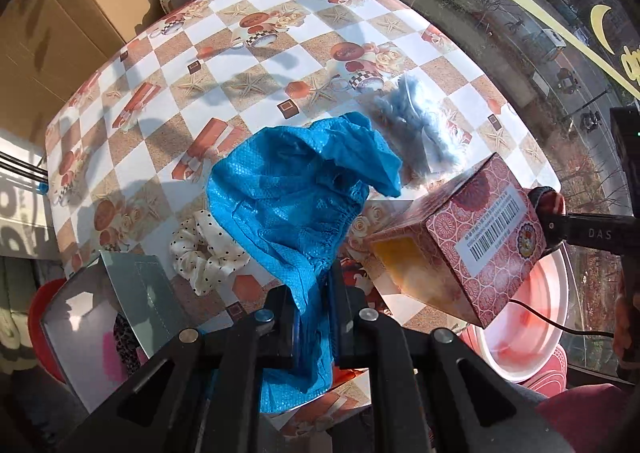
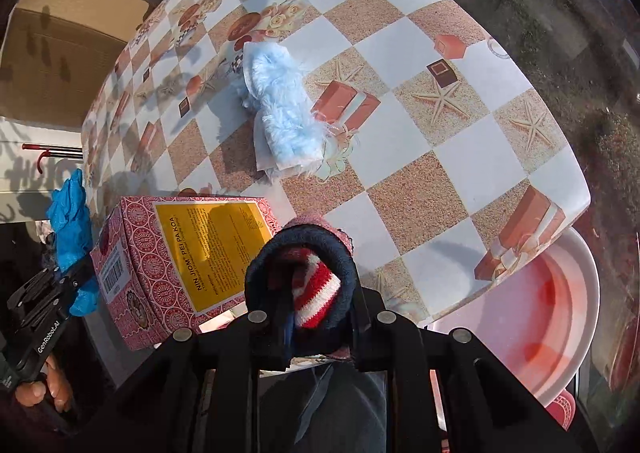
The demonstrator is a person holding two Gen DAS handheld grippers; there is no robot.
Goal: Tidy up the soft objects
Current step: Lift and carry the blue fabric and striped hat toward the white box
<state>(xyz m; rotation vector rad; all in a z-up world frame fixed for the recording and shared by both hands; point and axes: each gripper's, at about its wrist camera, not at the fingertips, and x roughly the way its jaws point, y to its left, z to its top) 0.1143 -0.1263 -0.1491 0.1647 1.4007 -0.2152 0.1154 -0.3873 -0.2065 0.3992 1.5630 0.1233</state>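
Note:
My left gripper (image 1: 318,317) is shut on a crinkled bright blue cloth (image 1: 296,197), which hangs above the checkered tablecloth (image 1: 280,53). In the right wrist view the same left gripper (image 2: 68,281) and blue cloth (image 2: 70,213) show at the far left. My right gripper (image 2: 316,313) is shut on a navy knit piece with red and white stripes (image 2: 316,285); its tip (image 1: 546,205) shows beside the box. A fluffy light-blue item (image 2: 280,109) (image 1: 416,121) lies on the table. A white polka-dot scrunchie (image 1: 208,253) lies near the front edge.
A red patterned box with a yellow panel (image 2: 192,253) (image 1: 480,237) sits at the near table edge between the grippers. A pink basin (image 2: 540,313) (image 1: 532,317) stands below the table on the right. A grey open box (image 1: 120,293) is at lower left. Window glass runs along the right.

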